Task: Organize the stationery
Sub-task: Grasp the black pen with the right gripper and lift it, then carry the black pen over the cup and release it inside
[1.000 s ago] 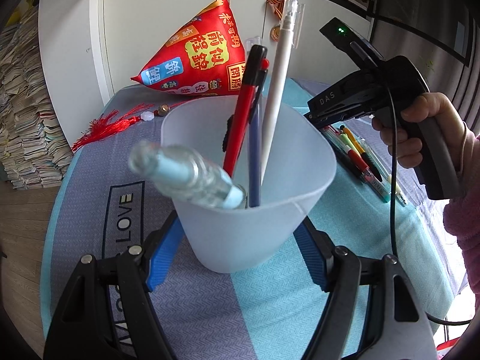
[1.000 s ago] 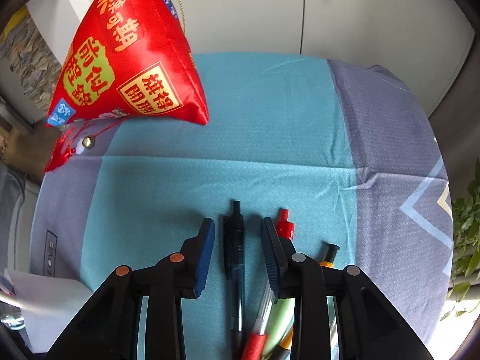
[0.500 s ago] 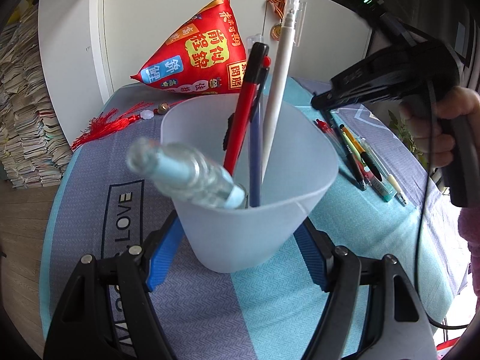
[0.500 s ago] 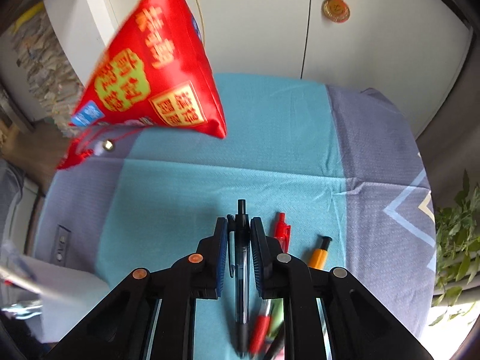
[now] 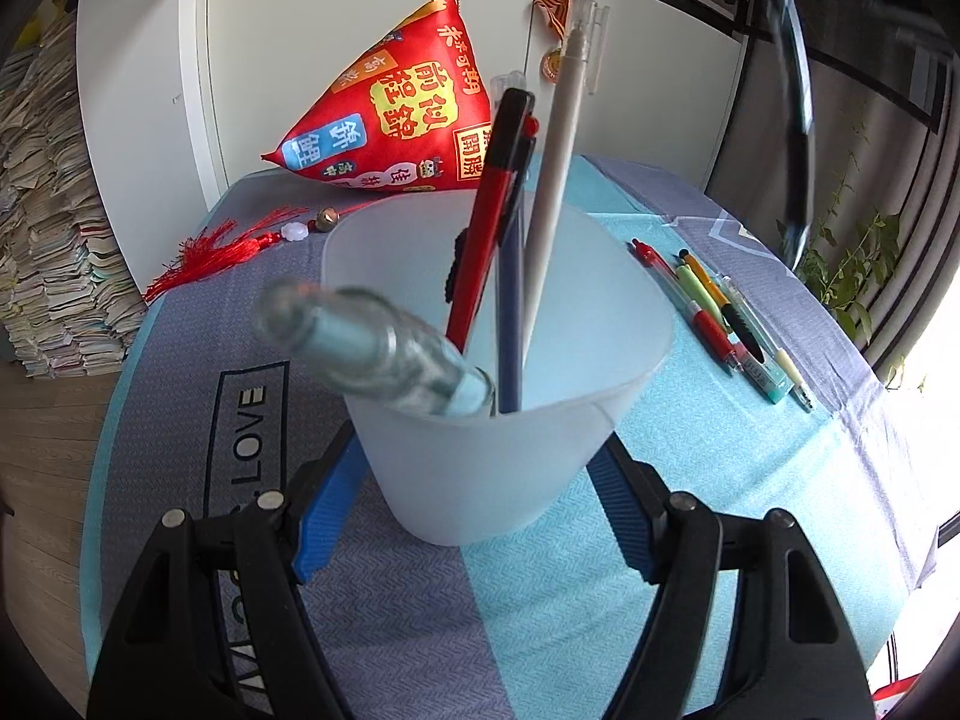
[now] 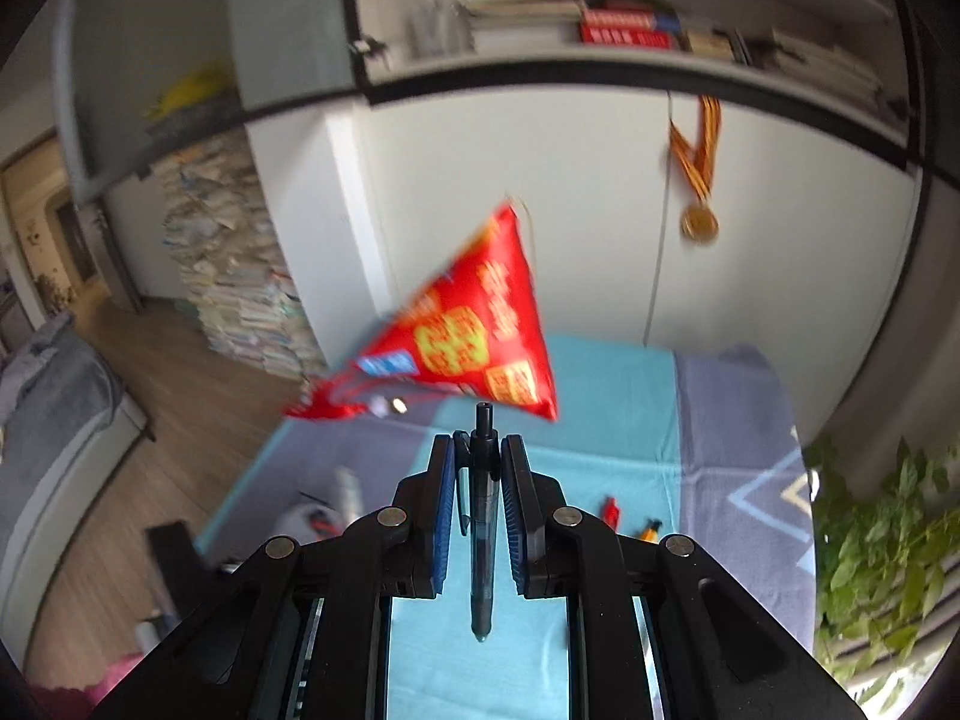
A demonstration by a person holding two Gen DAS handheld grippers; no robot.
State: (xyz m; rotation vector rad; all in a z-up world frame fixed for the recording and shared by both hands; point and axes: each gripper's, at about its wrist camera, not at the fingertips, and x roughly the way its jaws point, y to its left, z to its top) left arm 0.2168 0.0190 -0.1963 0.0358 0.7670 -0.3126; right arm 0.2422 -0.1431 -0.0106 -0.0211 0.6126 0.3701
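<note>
Step in hand: carrying a pen to the cup. R gripper (image 6: 476, 468) has jaws narrow, clamped on a dark pen (image 6: 482, 540), lifted above the table (image 6: 600, 372). L gripper (image 5: 474, 516) has jaws wide around the cup (image 5: 480, 468), steadying it; 4 pens already inside. Approx 4 pens (image 5: 720, 324) lie on the cloth. Next: bring pen over the rim, tip down, then let go.

Left view low, close – right view raised, both facing red pouch (image 5: 393, 120).
</note>
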